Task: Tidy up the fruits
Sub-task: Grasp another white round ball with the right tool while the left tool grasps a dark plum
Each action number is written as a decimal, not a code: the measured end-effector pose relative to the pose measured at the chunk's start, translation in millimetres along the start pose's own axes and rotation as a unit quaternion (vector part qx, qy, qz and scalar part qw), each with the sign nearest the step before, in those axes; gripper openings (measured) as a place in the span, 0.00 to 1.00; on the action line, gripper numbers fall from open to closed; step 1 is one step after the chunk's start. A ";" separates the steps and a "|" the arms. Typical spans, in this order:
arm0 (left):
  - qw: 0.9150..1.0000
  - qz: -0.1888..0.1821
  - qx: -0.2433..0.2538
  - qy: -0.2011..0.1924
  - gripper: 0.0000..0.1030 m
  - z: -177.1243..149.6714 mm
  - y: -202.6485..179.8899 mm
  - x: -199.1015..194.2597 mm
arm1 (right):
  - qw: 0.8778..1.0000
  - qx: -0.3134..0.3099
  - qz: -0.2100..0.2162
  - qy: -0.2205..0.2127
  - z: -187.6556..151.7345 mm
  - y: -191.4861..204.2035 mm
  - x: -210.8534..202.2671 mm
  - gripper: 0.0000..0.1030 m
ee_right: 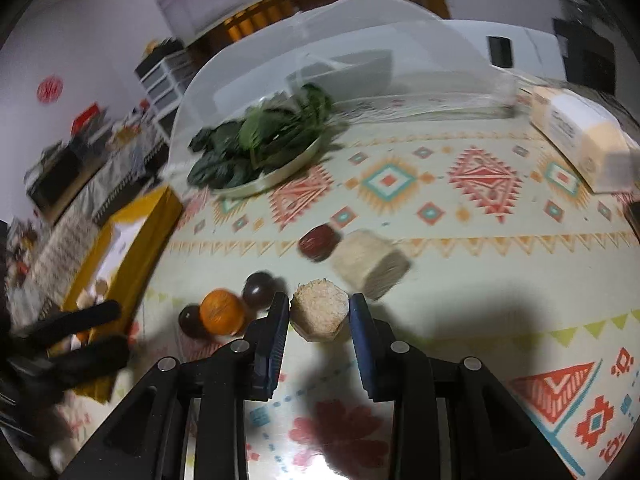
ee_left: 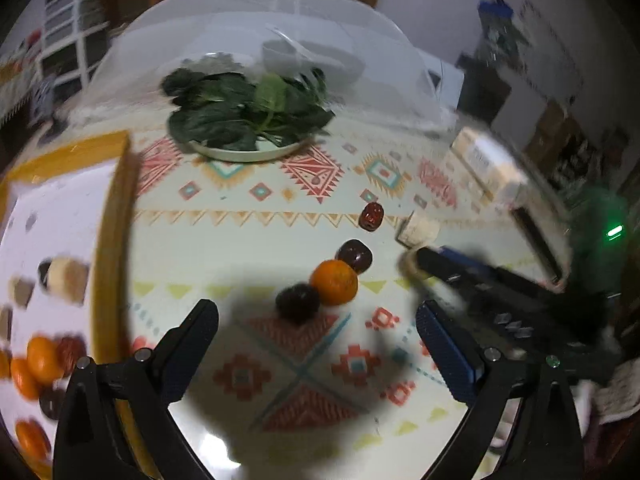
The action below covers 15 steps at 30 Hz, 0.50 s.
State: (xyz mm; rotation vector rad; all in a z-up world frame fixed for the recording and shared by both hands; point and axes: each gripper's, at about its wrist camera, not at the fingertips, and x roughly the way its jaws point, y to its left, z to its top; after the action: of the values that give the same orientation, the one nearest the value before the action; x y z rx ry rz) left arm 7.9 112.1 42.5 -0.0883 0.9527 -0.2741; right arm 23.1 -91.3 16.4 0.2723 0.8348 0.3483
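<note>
Left wrist view: left tool (ee_left: 316, 332) spread wide, empty, above patterned desk (ee_left: 248, 240); round orange tangerine (ee_left: 334, 282) at 12 o'clock, touching a dark round plum (ee_left: 297, 303).

Right wrist view: right tool (ee_right: 319, 312) closed upon beige hexagonal puffed-grain cake (ee_right: 319, 314); tangerine (ee_right: 222, 312) at 9 o'clock.

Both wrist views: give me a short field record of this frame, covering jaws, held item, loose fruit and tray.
left gripper: jaws wide apart, empty, over the loose fruit
right gripper: jaws closed on the tan cake
loose on tablecloth: orange, two dark plums, red date, second tan cake
tray: yellow-rimmed, already holds oranges and dark fruit
</note>
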 end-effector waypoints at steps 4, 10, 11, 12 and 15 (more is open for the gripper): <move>0.999 0.014 0.036 0.008 0.96 7.0 -12.1 22.6 | 1.000 0.018 -0.001 -0.006 3.3 -9.0 -2.9 0.32; 0.997 0.025 0.061 0.026 0.78 7.2 -21.1 42.9 | 1.000 0.021 -0.001 -0.011 4.6 -10.1 -5.2 0.32; 0.997 0.027 0.066 0.031 0.69 6.0 -23.0 45.6 | 1.000 0.021 0.000 -0.011 4.5 -10.3 -4.9 0.32; 0.996 0.033 0.072 0.033 0.68 4.8 -25.0 48.4 | 1.000 0.022 0.000 -0.010 4.7 -10.3 -4.6 0.32; 0.995 0.052 0.082 0.028 0.61 5.0 -27.5 51.6 | 1.000 0.019 -0.001 -0.012 4.5 -9.2 -3.9 0.32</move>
State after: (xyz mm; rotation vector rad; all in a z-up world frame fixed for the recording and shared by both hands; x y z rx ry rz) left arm 35.0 71.5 9.9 0.1191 0.9835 -0.2579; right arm 25.9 -101.7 18.6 0.3110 0.8191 0.3264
